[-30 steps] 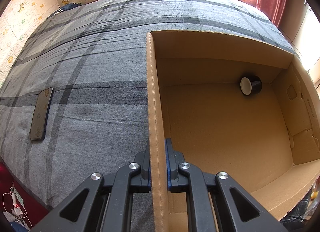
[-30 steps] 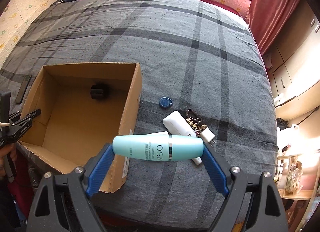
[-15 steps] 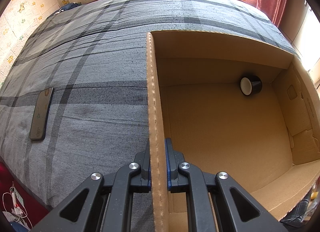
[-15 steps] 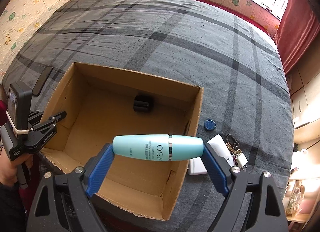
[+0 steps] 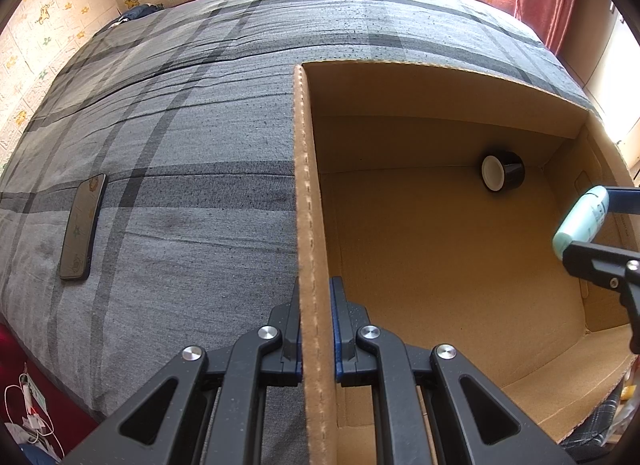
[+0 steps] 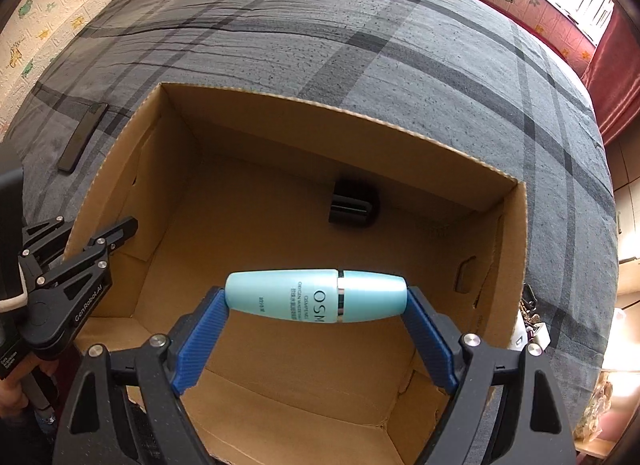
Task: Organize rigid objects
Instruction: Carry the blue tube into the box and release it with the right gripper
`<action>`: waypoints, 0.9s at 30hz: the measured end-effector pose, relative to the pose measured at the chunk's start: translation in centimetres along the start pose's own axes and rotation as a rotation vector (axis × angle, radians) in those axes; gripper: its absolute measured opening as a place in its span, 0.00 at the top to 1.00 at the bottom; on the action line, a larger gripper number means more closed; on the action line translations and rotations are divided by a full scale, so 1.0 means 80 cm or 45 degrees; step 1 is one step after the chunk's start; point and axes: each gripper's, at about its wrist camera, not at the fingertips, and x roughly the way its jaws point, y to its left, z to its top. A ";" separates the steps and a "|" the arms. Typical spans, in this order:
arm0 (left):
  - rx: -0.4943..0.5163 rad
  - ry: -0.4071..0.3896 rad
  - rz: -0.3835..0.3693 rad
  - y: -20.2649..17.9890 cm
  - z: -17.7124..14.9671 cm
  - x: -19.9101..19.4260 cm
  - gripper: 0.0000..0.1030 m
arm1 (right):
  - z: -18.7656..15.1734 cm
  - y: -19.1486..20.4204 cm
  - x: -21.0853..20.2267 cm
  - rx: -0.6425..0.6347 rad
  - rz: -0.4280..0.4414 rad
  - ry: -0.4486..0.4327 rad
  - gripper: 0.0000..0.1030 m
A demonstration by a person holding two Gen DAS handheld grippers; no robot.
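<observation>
Cardboard box [image 6: 508,265]: one black jar [image 6: 352,207] inside; left hand-held gripper [image 5: 316,329] clamps its wall, right [image 6: 316,329] grips one bottle [image 6: 316,295]

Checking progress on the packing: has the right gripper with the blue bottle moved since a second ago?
Yes. The right gripper carried the bottle from above the bedspread beside the box to over the box's open inside.

left gripper [image 5: 316,329] – clamped, steep down | right gripper [image 6: 316,317] – wide, gripping, steep down

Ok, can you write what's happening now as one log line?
left gripper: shut on cardboard box wall | right gripper: holding teal bottle over box | inside: black tape roll
</observation>
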 end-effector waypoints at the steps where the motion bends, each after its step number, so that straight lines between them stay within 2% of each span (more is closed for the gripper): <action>1: 0.000 0.000 0.000 0.000 0.000 0.000 0.90 | 0.001 0.003 0.006 -0.004 -0.002 0.010 0.13; 10: 0.000 0.001 0.000 0.000 0.000 0.000 0.90 | 0.008 0.022 0.048 -0.009 -0.029 0.089 0.13; 18: -0.001 0.001 0.002 0.001 0.001 0.000 0.90 | 0.011 0.024 0.055 0.002 -0.007 0.101 0.12; 20: -0.001 0.002 0.004 0.000 0.001 0.000 0.90 | 0.010 0.024 0.052 0.007 -0.011 0.093 0.10; 22: 0.001 0.006 0.008 -0.001 0.001 0.001 0.90 | 0.008 0.025 0.049 0.014 -0.021 0.069 0.01; 27: 0.000 0.007 0.008 -0.001 0.001 0.001 0.90 | 0.009 0.023 0.040 0.019 -0.018 0.041 0.00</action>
